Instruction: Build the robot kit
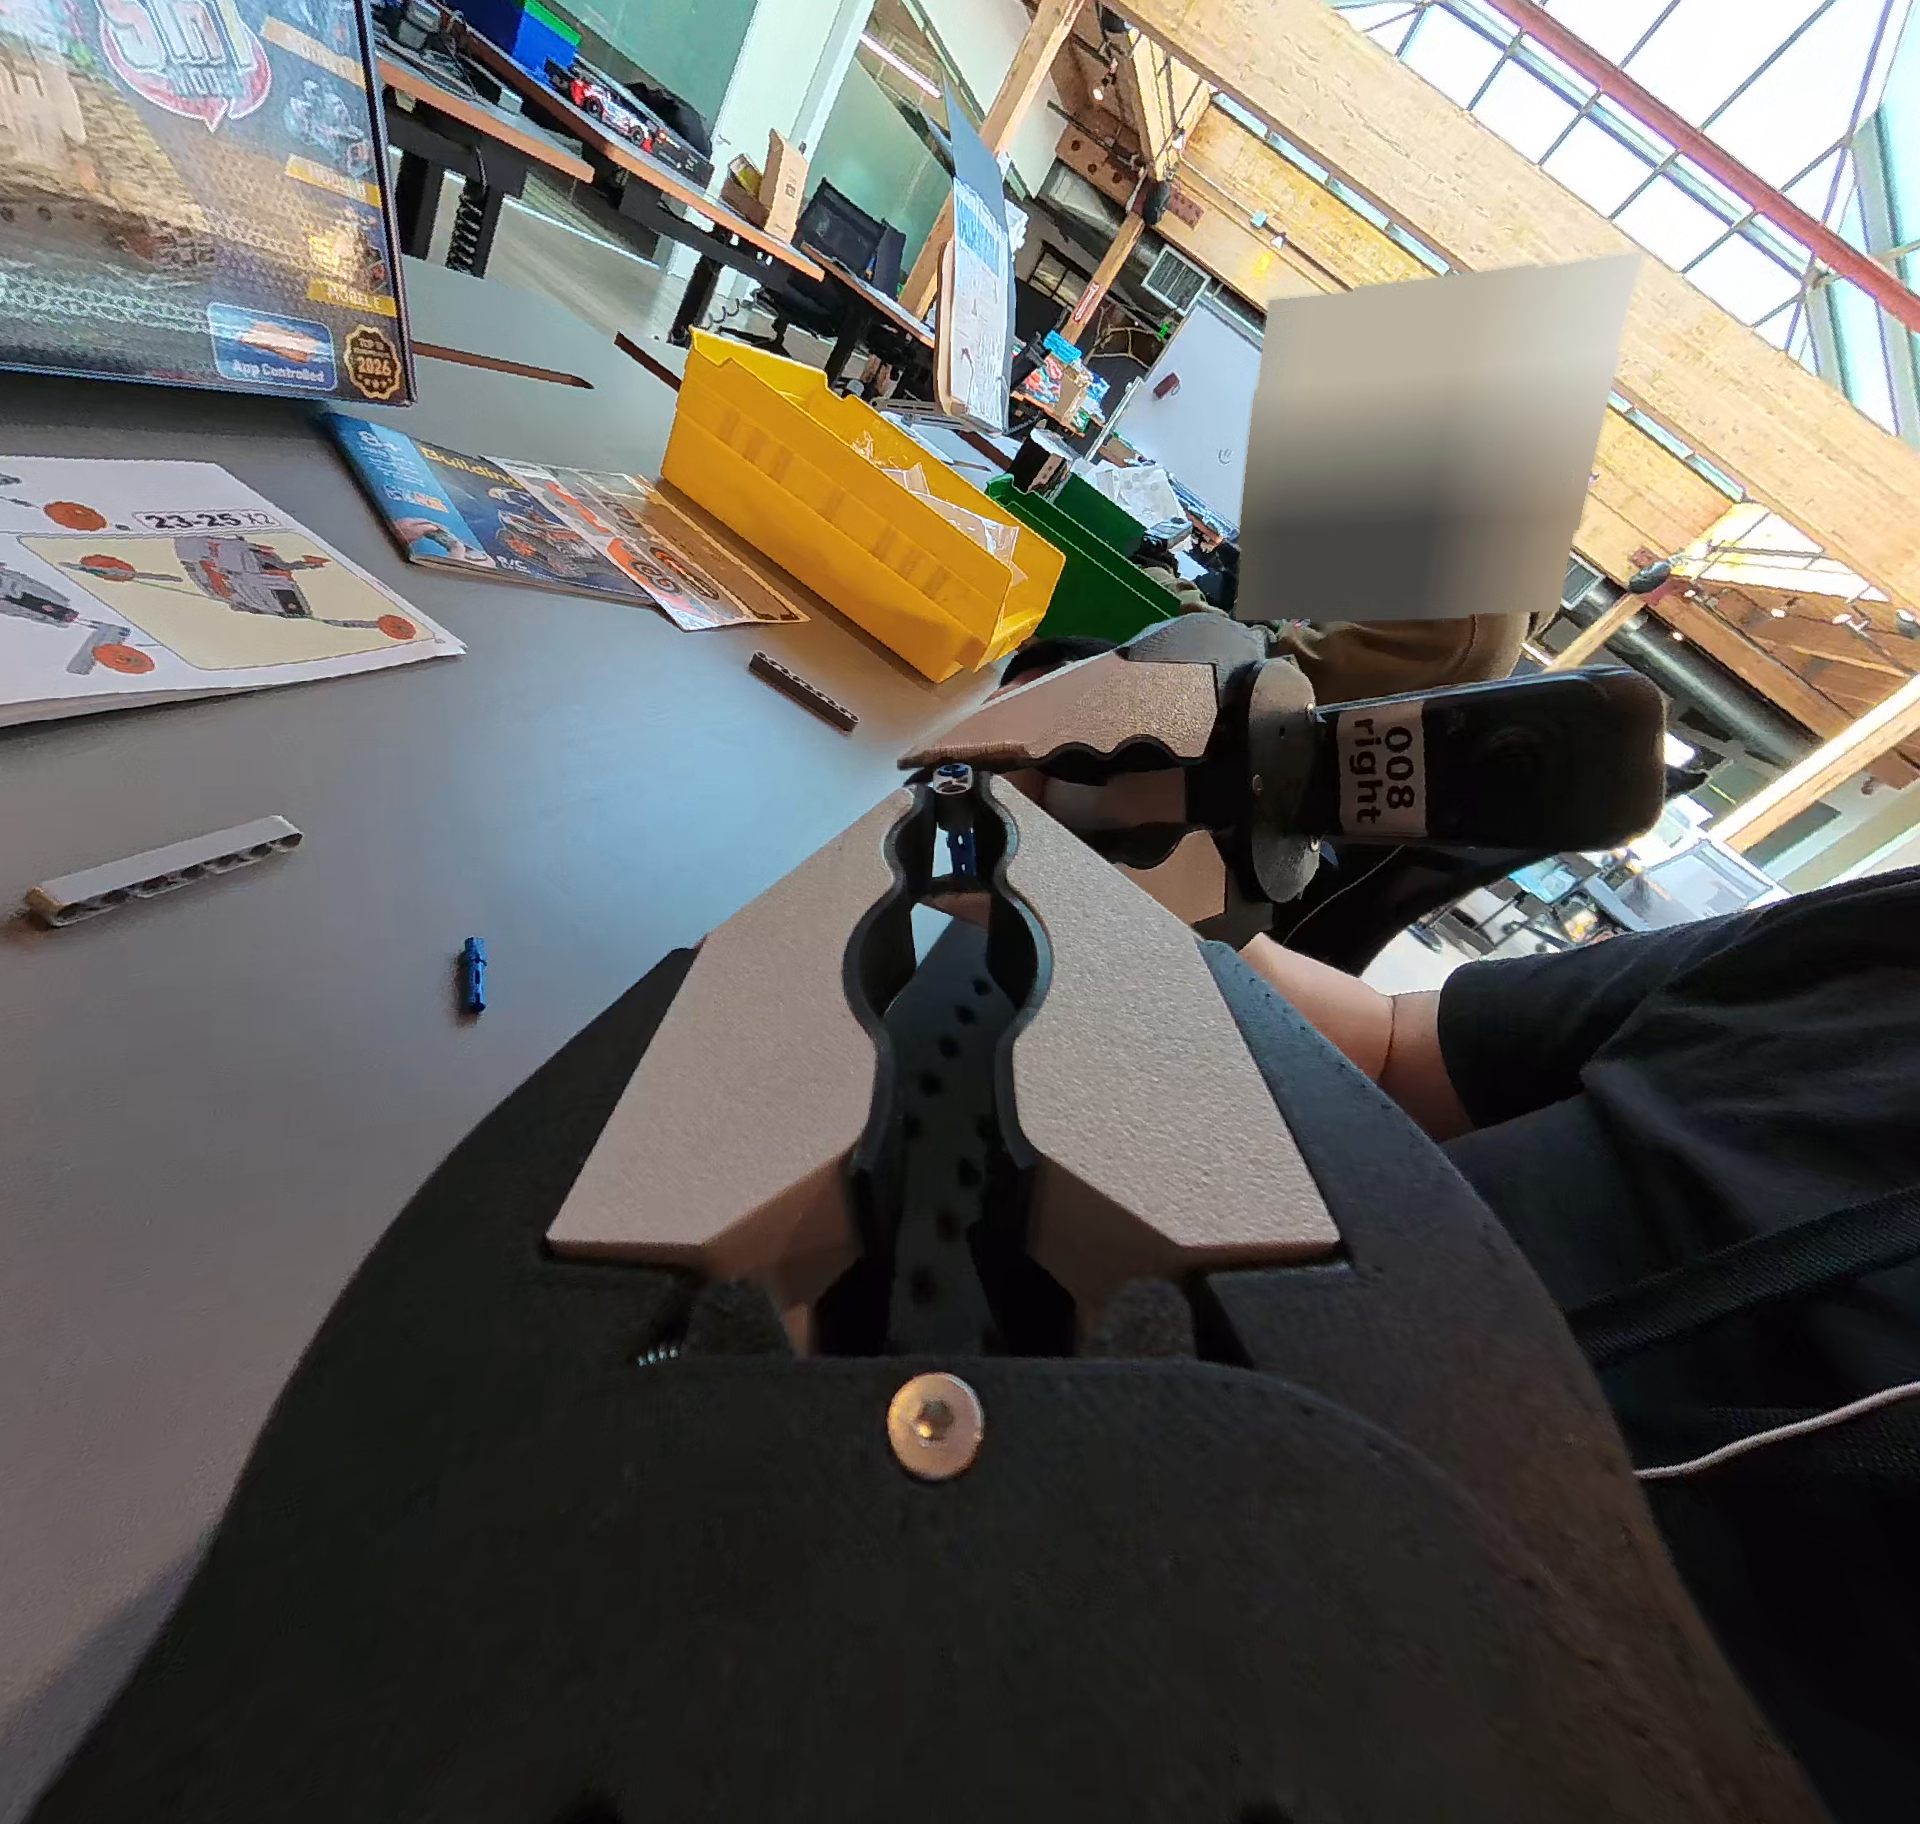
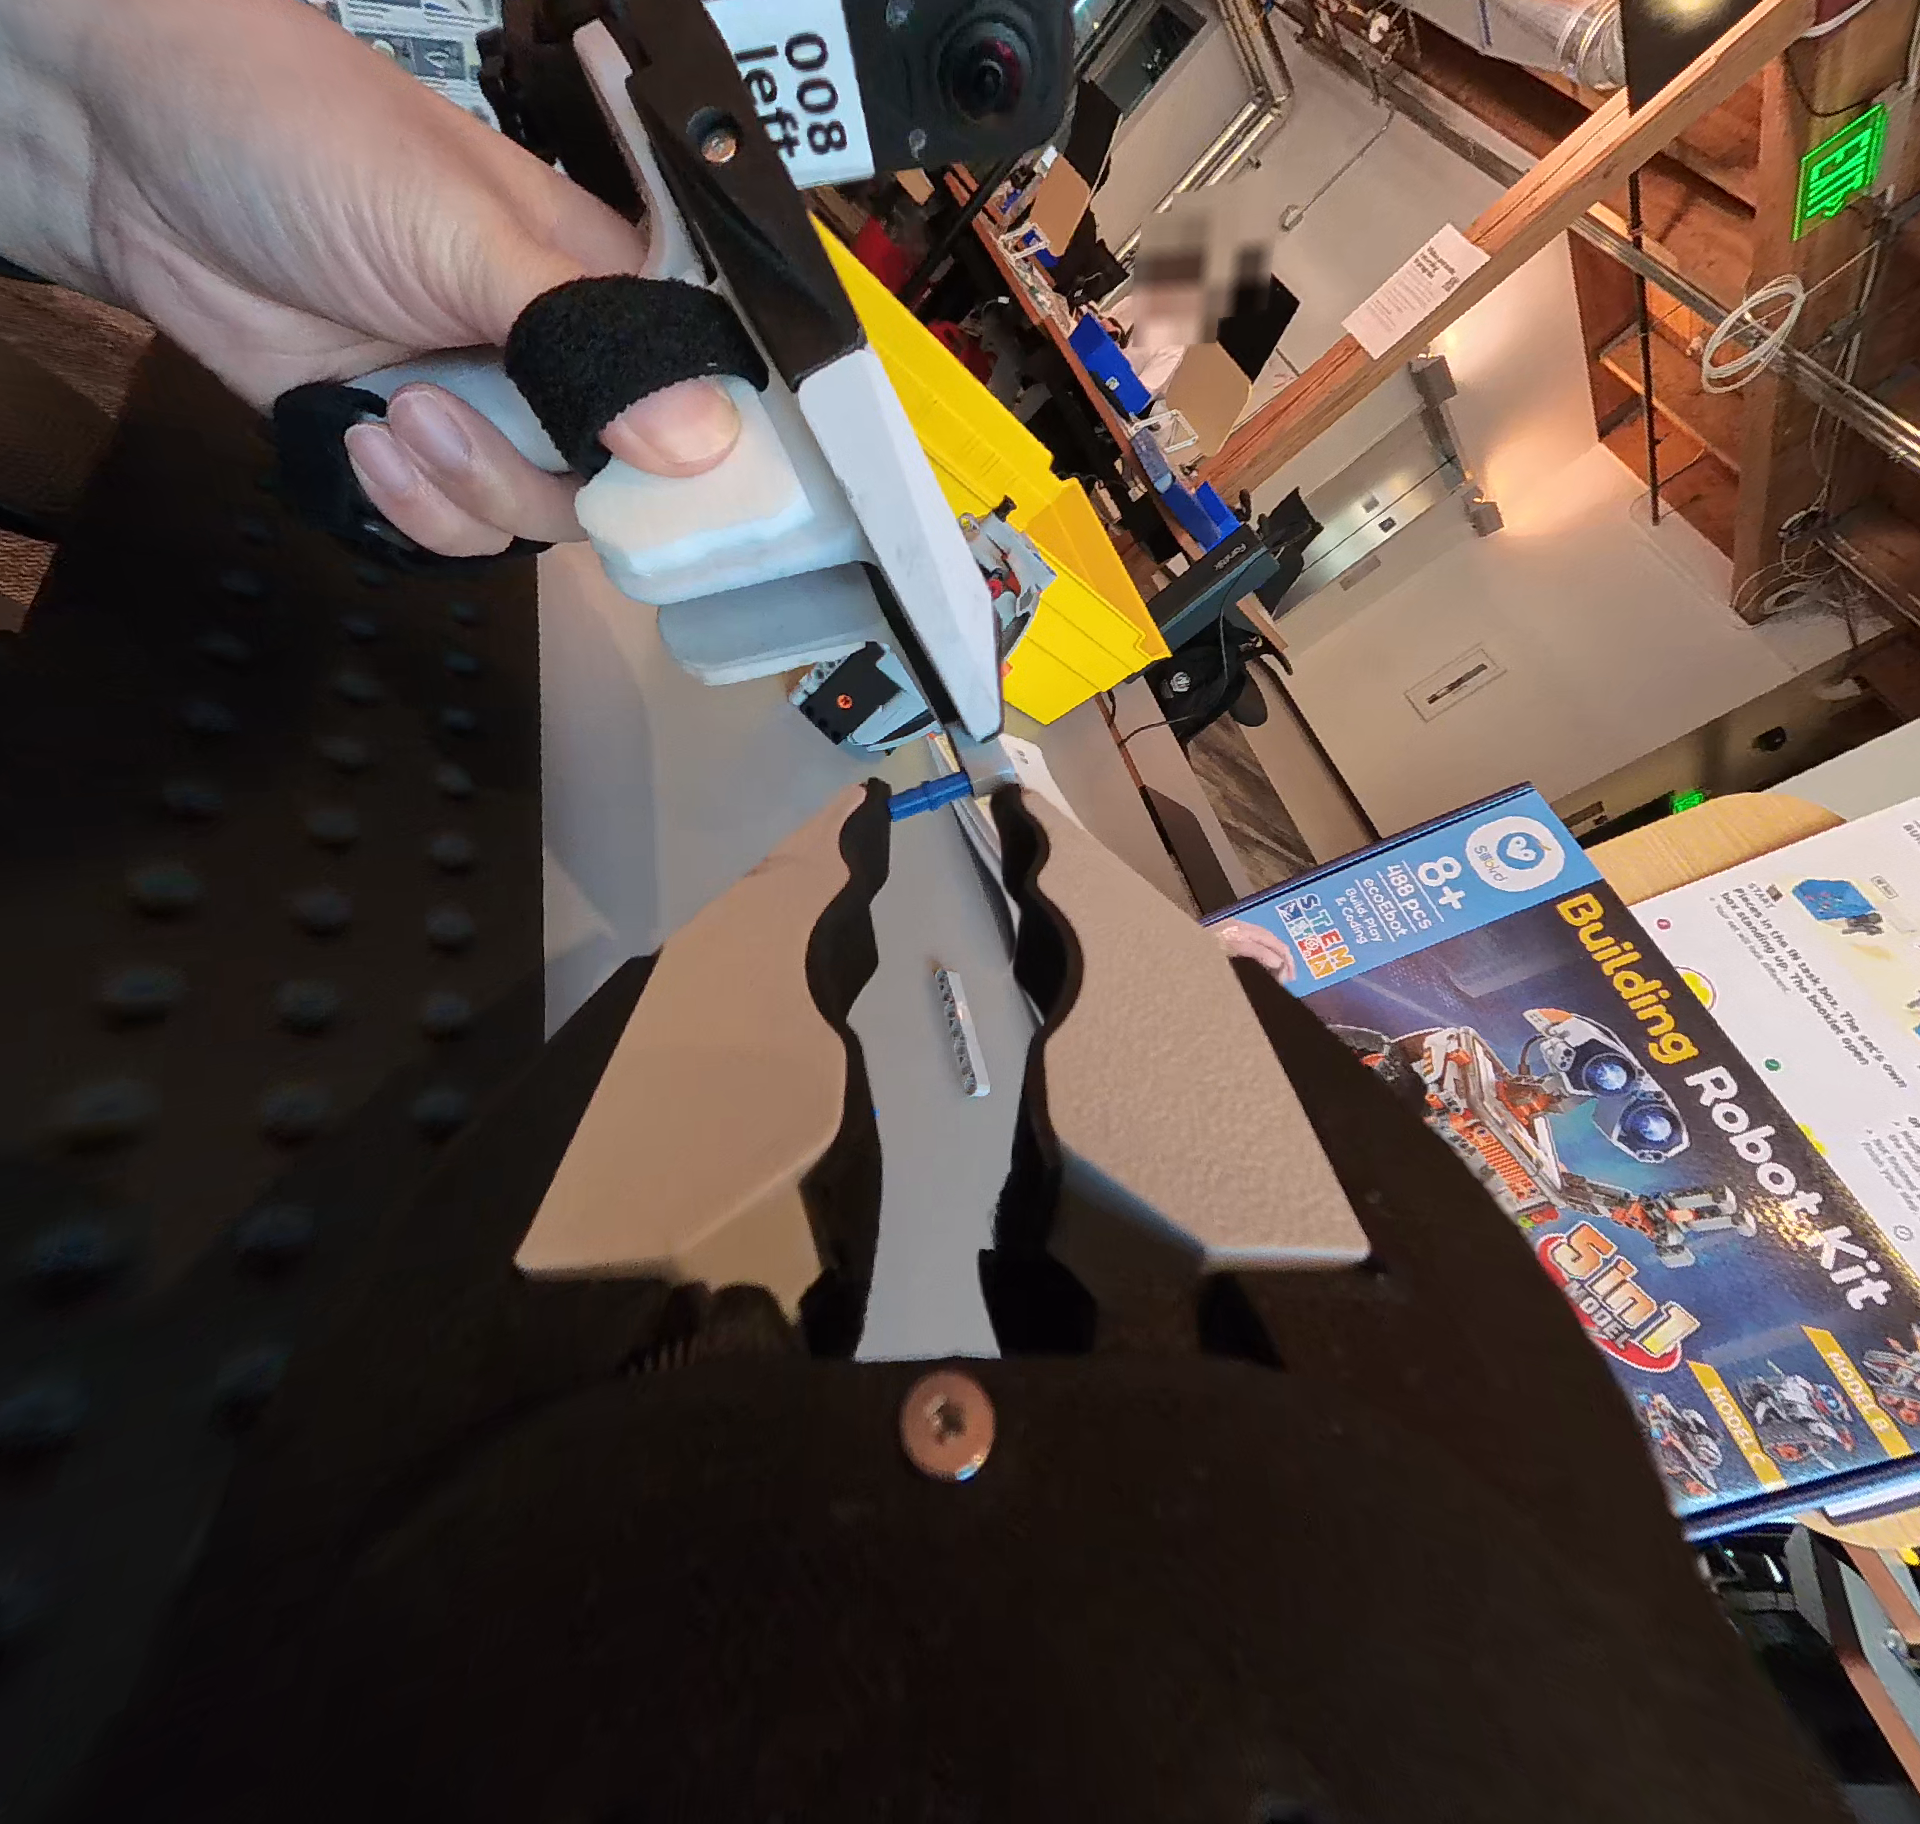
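A dark grey tabletop (image 1: 312, 1099) in an open workshop with timber beams and skylights carries a printed kit box (image 1: 197, 143), an instruction sheet (image 1: 197, 579), a yellow bin (image 1: 842, 507) and a green bin (image 1: 1091, 569). Your left tongs (image 1: 951, 787) are nearly closed, nipping a small grey connector (image 1: 954, 783) at the tips; a dark perforated beam (image 1: 940, 1151) lies in the channel between the fingers. Your right tongs (image 2: 940, 800) stand narrowly apart, with a blue pin (image 2: 928, 795) bridging the tips, apparently pinched end to end. The two tips meet, pin against connector.

Loose on the tabletop: a grey beam (image 1: 166, 870), a second blue pin (image 1: 474, 974) and a dark beam (image 1: 805, 692).

Risk: with so shallow a hold, any sideways pressure could twist the pin free or tilt the connector.

Whether the pin has entered a hole is hidden by the tips; a grey-and-black block (image 2: 852, 699) behind the left tongs is partly covered.
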Motion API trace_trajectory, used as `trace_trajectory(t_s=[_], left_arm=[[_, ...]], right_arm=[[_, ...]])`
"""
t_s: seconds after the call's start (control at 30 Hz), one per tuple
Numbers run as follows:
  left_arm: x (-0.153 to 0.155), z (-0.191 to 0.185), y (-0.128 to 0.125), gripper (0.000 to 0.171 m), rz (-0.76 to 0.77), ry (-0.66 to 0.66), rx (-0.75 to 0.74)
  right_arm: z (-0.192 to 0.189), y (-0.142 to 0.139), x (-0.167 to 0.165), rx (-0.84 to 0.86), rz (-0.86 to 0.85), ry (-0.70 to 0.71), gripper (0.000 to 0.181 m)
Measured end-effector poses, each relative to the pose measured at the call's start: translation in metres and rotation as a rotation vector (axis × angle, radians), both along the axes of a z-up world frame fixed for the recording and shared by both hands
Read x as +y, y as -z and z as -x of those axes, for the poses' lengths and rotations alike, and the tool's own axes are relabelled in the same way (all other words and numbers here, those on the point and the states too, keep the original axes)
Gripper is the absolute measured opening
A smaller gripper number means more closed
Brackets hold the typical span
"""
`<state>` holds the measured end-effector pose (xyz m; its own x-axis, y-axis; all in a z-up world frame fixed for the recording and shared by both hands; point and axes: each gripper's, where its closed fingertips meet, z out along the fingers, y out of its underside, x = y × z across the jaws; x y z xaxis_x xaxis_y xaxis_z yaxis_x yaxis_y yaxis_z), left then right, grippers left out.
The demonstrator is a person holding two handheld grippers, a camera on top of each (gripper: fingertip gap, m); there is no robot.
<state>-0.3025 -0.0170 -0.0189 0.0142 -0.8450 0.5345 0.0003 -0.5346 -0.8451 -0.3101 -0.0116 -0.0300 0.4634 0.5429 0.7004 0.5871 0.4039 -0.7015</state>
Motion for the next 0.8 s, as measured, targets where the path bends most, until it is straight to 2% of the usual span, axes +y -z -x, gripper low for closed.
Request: trace_trajectory(t_s=[0.03,0.17,0.37,0.43,0.5,0.67,0.73,0.8], left_arm=[[0.0,0.0,-0.001,0.005,-0.007,-0.004,-0.002],[0.001,0.0,0.001,0.005,-0.02,-0.02,0.028],[0.009,0.002,-0.001,0.005,-0.026,-0.044,-0.003],[0.009,0.003,-0.003,0.005,-0.064,-0.063,-0.018],[0.011,0.007,-0.009,0.005,-0.077,-0.08,-0.058],[0.009,0.011,-0.016,0.005,-0.102,-0.078,-0.112],[0.006,0.009,-0.017,0.005,-0.109,-0.073,-0.123],[0.003,0.007,-0.016,0.005,-0.11,-0.068,-0.133]], right_arm=[[0.001,0.005,-0.002,-0.026,0.022,-0.017,0.007],[0.001,0.007,0.0,-0.025,0.014,0.0,0.007],[-0.001,0.005,0.008,0.112,0.132,0.025,0.011],[-0.001,0.005,0.008,0.207,0.215,0.0,0.014],[-0.001,0.001,0.005,0.371,0.352,-0.061,0.021],[-0.001,-0.021,-0.006,0.775,0.696,-0.311,0.025],[-0.001,-0.023,-0.005,0.823,0.754,-0.343,0.026],[0.002,-0.018,-0.004,0.8,0.771,-0.328,0.025]])
